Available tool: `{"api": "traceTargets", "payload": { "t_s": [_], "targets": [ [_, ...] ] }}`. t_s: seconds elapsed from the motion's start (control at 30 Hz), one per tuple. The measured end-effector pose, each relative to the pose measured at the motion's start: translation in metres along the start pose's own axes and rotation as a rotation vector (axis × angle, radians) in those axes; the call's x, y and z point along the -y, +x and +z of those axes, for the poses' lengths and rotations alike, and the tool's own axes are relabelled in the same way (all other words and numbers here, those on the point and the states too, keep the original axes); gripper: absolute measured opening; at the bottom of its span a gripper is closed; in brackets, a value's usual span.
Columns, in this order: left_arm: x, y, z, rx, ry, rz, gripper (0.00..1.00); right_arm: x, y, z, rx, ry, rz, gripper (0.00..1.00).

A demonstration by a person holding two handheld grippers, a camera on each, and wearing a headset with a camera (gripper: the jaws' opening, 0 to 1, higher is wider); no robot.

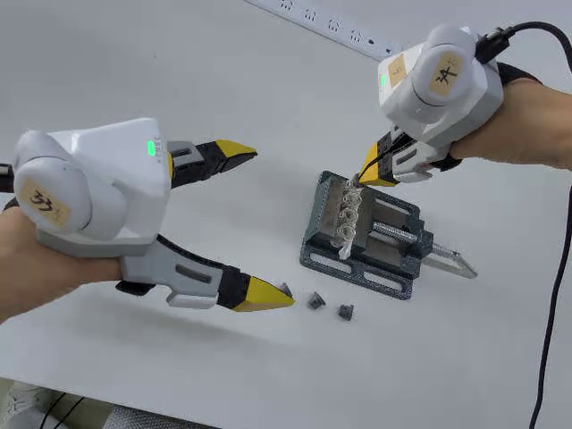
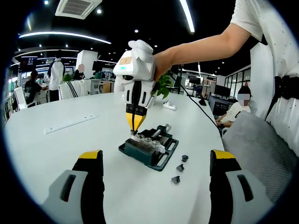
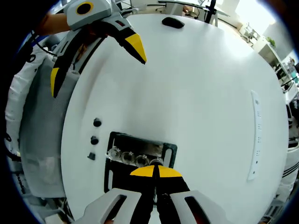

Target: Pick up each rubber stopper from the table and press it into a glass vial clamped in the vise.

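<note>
Head view looked down on a white tabletop (image 1: 134,54) with a small dark vise (image 1: 393,223) right of centre. A row of glass vials (image 1: 344,219) stood clamped between its blocks. The right gripper (image 1: 368,176) came in from the upper right of the frame, its yellow-tipped jaws pressed together and pointing down at the far end of the vial row. Whether anything sat between the tips could not be told.

At the left of the frame the left gripper (image 1: 259,223) hung above the tabletop, well apart from the vise, with its jaws spread wide and nothing between them.

Left gripper view showed three small dark rubber stoppers (image 2: 180,167) lying loose on the tabletop just right of the vise, close together and apart from it. In the right gripper view the same three sat in a short line at the left of the vise, and the closed tips hung over the vial at the right end of the row.

A white power strip (image 1: 326,21) lay along the top edge of the head view.
</note>
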State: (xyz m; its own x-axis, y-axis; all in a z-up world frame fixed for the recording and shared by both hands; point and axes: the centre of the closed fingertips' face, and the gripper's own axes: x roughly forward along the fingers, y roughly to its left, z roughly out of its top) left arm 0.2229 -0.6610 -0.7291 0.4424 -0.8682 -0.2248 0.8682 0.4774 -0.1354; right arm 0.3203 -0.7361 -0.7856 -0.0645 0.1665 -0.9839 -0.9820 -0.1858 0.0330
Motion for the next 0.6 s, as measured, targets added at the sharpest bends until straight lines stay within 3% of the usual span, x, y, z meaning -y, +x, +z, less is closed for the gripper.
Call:
{"api": "traceTargets", "payload": {
  "t_s": [0.43, 0.6],
  "targets": [
    [0.0013, 0.0010, 0.0020, 0.002, 0.008, -0.003, 0.94, -0.0005, 0.0011, 0.0013, -0.009, -0.014, -0.011, 0.00],
    [0.0021, -0.0013, 0.0052, -0.004, 0.016, -0.003, 0.94, 0.0000, -0.0026, 0.0013, 0.039, 0.045, -0.013, 0.00]
  ]
}}
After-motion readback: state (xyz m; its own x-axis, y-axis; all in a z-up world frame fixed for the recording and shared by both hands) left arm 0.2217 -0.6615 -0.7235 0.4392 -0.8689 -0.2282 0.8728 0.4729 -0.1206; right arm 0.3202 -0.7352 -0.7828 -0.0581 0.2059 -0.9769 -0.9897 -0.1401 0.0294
